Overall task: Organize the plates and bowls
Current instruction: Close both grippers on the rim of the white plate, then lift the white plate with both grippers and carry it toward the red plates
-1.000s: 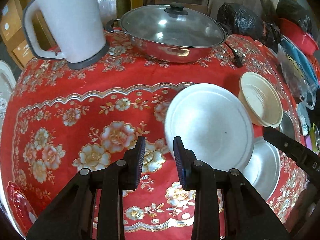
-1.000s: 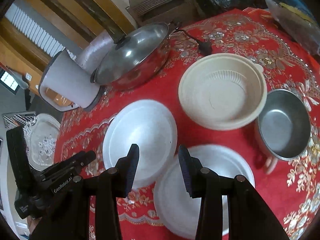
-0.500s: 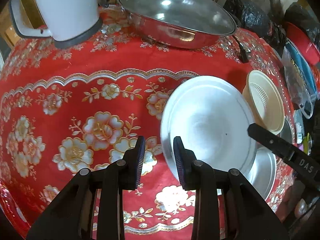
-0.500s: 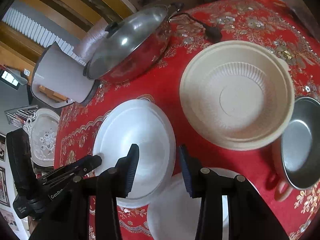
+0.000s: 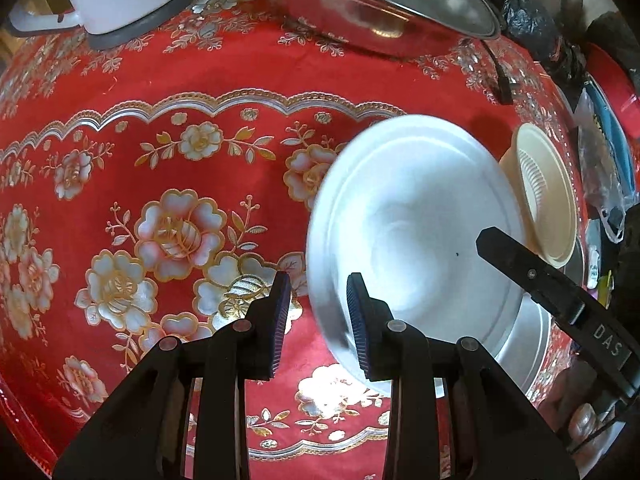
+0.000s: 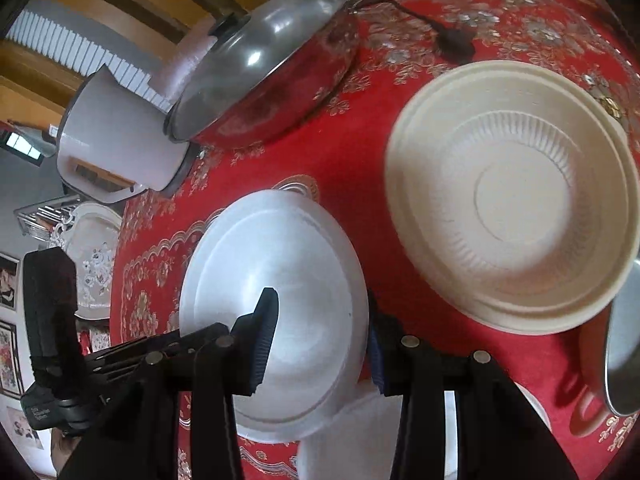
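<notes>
A white plate (image 5: 420,224) lies on the red flowered tablecloth and overlaps a second white plate (image 5: 524,344) nearer the front. My left gripper (image 5: 316,316) is open, and its jaws straddle the first plate's left rim. My right gripper (image 6: 320,344) is open, and its jaws straddle the same plate's (image 6: 276,292) right rim, one finger above it and one outside it. A cream ribbed bowl (image 6: 516,196) stands to the right, also in the left wrist view (image 5: 540,196). A steel bowl (image 6: 620,352) sits at the right edge.
A lidded steel pan (image 6: 264,64) and a white kettle (image 6: 108,140) stand at the back of the table. A black cable plug (image 6: 452,44) lies behind the cream bowl. Black and coloured bags (image 5: 516,4) crowd the far right edge.
Both grippers have moved forward and down to the white plate. Each now has its jaws over an opposite rim of it. The jaw openings look unchanged.
</notes>
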Tool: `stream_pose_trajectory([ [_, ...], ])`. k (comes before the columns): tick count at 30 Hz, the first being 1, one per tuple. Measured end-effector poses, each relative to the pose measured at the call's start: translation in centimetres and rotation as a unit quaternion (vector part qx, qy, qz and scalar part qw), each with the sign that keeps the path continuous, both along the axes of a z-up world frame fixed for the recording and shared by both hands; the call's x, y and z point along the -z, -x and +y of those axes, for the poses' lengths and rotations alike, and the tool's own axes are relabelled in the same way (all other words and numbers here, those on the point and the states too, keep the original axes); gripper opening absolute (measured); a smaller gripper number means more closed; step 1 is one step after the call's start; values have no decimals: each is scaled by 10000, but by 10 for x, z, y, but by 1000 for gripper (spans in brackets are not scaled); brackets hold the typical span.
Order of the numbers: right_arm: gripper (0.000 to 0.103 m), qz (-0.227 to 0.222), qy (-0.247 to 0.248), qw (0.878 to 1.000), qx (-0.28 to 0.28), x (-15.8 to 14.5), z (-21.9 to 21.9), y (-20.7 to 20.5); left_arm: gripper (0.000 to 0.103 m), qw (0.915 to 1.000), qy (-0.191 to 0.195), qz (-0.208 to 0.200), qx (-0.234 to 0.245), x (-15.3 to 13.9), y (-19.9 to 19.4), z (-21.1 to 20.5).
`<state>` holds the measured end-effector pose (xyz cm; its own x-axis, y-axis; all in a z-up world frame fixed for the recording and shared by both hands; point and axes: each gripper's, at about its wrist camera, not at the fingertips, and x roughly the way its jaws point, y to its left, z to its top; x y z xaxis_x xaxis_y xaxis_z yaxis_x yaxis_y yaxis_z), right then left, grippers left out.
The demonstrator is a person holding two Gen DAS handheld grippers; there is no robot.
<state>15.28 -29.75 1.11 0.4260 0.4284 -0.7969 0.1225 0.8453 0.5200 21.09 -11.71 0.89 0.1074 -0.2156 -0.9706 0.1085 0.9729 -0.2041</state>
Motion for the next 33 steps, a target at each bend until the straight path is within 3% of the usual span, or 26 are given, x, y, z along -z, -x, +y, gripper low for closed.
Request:
stream_pose_trajectory([
  [9,38,-144,123,9998,-72,-4,3,-3,29,9999,-38,-70,-95,2,1,3],
  [12,11,-209,147,9997,-65,-4,2,-1,29,9995,-63,-258,-175,0,2,5],
  [13,7,-226,140,9996,-76,-5,3,0,28,9994,-119,-276,-150,-1,4,4],
  [16,7,-325,352,9987,-183,-8,10,5,20,9990,-249,-358,-113,-1,8,4],
  [19,7,-333,372,9984,-269,-8,16,8,18,9985,-256,-455,-191,-2,11,12],
  [33,7,-456,253,9966,-631,-15,73,40,18,9944,-472,-862,-393,-29,66,68],
])
